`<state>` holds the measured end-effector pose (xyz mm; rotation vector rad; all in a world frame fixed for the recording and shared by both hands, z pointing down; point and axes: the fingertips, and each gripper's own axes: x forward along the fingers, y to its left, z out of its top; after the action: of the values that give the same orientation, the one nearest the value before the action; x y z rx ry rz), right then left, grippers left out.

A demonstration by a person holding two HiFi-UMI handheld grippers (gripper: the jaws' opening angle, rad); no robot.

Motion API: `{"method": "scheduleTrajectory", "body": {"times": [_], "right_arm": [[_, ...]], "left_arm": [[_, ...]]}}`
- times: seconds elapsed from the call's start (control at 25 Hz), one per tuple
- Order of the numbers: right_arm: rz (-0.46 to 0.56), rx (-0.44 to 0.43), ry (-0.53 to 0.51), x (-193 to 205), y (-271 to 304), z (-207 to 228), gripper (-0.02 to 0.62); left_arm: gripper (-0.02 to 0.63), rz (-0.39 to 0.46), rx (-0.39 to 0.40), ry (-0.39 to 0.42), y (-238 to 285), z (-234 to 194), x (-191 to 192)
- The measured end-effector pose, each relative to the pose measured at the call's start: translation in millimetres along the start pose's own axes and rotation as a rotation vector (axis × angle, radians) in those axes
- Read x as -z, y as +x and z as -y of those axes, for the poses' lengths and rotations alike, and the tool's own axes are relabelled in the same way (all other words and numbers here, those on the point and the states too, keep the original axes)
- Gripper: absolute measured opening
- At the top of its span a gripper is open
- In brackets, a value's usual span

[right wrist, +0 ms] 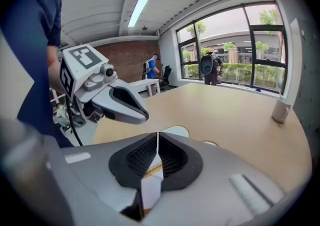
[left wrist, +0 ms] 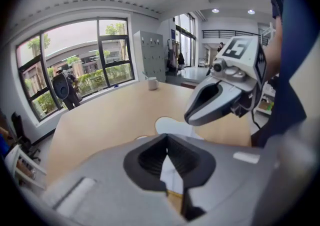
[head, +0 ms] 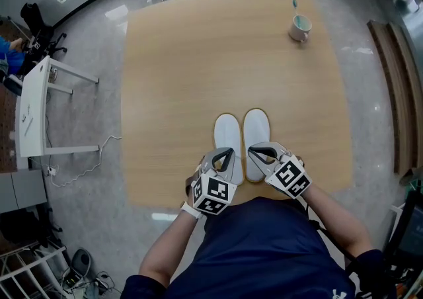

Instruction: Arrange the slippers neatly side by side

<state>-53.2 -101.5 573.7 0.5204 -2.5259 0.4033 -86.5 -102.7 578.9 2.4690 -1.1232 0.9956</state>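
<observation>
L tool (head: 229, 153), R tool (head: 252, 152) closed, nose-down over slippers (head: 229, 130)

Left gripper (head: 225, 153) and right gripper (head: 260, 152) cover near ends of the slippers (head: 256, 128).

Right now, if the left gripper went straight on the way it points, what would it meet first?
Probably the left slipper, lying just ahead and below the shut left gripper; depth is hard to judge.

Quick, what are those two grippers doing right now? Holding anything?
Left gripper: closed, holding nothing.
Right gripper: closed, holding nothing.
</observation>
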Motion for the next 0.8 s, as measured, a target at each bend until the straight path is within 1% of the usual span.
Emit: {"method": "scheduleTrajectory", "body": {"times": [0.12, 0.24, 0.32, 0.4, 0.52, 0.6, 0.68, 0.8], "right_arm": [[0.078, 0.036, 0.107, -15.6, -9.1, 8.8, 0.011], [0.154, 0.071, 0.218, -26.9, -21.0, 18.0, 0.011], [0.204, 0.096, 0.303, -30.6, -31.1, 26.1, 0.011], [0.242, 0.123, 0.361, -33.7, -40.7, 33.7, 0.011], [0.268, 0.172, 0.379, -37.2, -52.9, 42.6, 0.011], [0.285, 0.195, 0.363, -43.3, -60.8, 44.8, 0.011], [0.312, 0.207, 0.345, -53.6, -68.2, 45.7, 0.011], [0.357, 0.217, 0.312, -70.9, -78.5, 46.1, 0.011]], "left_arm": [[0.005, 0.021, -0.022, -0.027, -3.2, -0.3, -5.0], [0.003, 0.048, -0.015, -0.045, -9.9, 3.5, -14.1], [0.003, 0.062, 0.005, -0.026, -14.9, 8.2, -22.5], [0.003, 0.076, 0.013, -0.006, -18.6, 10.1, -31.2], [0.003, 0.121, 0.003, -0.023, -25.0, 7.6, -46.2], [0.003, 0.161, -0.003, -0.039, -30.3, 6.4, -57.5], [0.003, 0.191, -0.007, -0.032, -34.1, 6.4, -67.5], [0.003, 0.213, -0.001, -0.021, -36.4, 9.2, -77.8]]}}
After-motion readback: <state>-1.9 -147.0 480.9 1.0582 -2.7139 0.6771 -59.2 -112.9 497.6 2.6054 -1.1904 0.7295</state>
